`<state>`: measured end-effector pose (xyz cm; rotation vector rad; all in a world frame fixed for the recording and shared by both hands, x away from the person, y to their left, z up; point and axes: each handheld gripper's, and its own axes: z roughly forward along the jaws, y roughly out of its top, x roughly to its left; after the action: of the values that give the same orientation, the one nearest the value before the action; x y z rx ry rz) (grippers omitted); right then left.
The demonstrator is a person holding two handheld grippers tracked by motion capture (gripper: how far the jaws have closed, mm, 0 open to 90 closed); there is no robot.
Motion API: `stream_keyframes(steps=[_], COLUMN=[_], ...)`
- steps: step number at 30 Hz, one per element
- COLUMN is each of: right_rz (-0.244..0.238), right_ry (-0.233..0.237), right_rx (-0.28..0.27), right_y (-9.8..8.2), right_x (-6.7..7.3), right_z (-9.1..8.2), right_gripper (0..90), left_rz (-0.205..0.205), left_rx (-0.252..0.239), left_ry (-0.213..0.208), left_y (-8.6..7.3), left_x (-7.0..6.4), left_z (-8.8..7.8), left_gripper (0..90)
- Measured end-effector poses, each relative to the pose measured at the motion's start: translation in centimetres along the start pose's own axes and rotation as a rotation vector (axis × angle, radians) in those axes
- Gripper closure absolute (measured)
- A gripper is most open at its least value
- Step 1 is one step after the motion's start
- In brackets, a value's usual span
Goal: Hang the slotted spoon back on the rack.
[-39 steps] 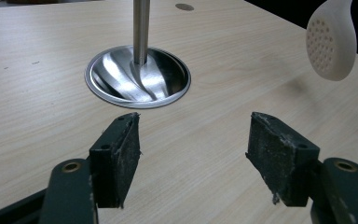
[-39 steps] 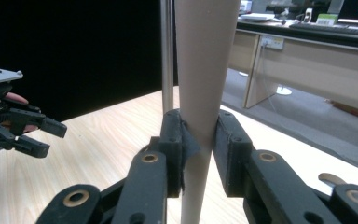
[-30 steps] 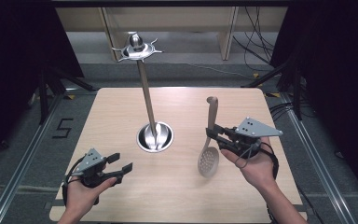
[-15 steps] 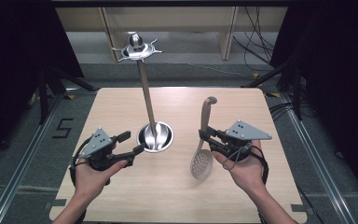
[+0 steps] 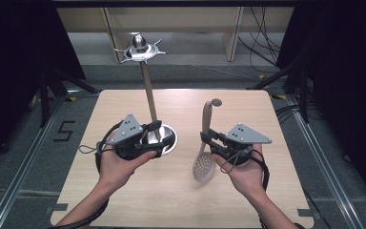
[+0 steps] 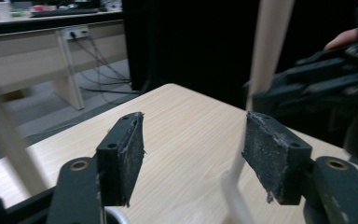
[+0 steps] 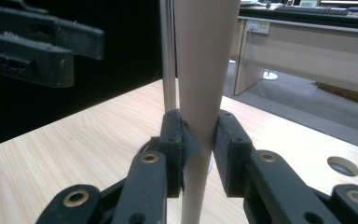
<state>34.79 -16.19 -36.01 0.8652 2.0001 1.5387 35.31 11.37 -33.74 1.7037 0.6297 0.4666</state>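
Observation:
A beige slotted spoon (image 5: 204, 166) hangs head down over the table, its handle (image 7: 204, 56) upright. My right gripper (image 5: 208, 139) (image 7: 200, 140) is shut on that handle at mid length. A metal stand (image 5: 146, 83) with a round base (image 5: 170, 141) and hooks on top (image 5: 140, 47) rises left of centre. My left gripper (image 5: 156, 140) (image 6: 193, 140) hovers by the foot of the stand, pointing right. Its jaws are open, have just been closing a little, and have nothing between them. In the left gripper view the stand's pole (image 6: 2, 135) passes left of the jaws and the spoon (image 6: 261, 70) shows farther off.
The wooden table (image 5: 124, 195) is bare around the stand and spoon. A small round hole (image 7: 343, 165) is in the tabletop. Dark curtains flank the table, with a wooden desk (image 5: 171, 19) and cables on the floor behind.
My left gripper has risen from the table's front left and moved right to the stand's base, its jaws narrowing slightly. The right gripper has kept the spoon nearly still.

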Motion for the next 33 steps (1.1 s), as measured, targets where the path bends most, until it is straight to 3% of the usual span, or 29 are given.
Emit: stream_keyframes(steps=[2,3,9,10,14,27,29,33], right_rz=[-0.017,0.007,-0.023,0.008,0.004,-0.007,-0.038,-0.016], right_ry=[-0.01,0.0,-0.014,-0.004,-0.007,-0.014,-0.017,-0.002], right_rx=[0.004,0.006,0.013,0.009,0.015,0.013,0.015,0.014], right_y=[0.0,-0.1,-0.2,-0.2,-0.2,-0.1,-0.1,-0.1], right_x=[0.0,0.2,0.4,0.7,0.9,1.1,1.1,1.3], right_z=[0.1,0.2,0.4,0.6,0.6,0.7,0.6,0.7], right_gripper=[75.0,75.0,75.0,74.9,75.0,75.0,75.0,75.0], left_rz=[-0.009,-0.01,-0.016,-0.026,-0.027,-0.04,-0.045,-0.056], left_rx=[-0.001,0.0,0.001,-0.003,-0.009,-0.026,-0.029,-0.025], left_ry=[-0.023,-0.032,-0.057,-0.068,-0.079,-0.085,-0.089,-0.096], left_y=[0.4,0.6,1.5,1.8,2.1,2.9,3.0,3.0], left_x=[-0.5,-0.8,-1.8,-2.1,-2.7,-2.8,-2.8,-2.8], left_z=[0.7,1.0,2.4,2.8,3.6,5.3,5.4,5.6], left_gripper=[40.1,41.2,44.3,45.2,47.0,57.5,58.5,62.5])
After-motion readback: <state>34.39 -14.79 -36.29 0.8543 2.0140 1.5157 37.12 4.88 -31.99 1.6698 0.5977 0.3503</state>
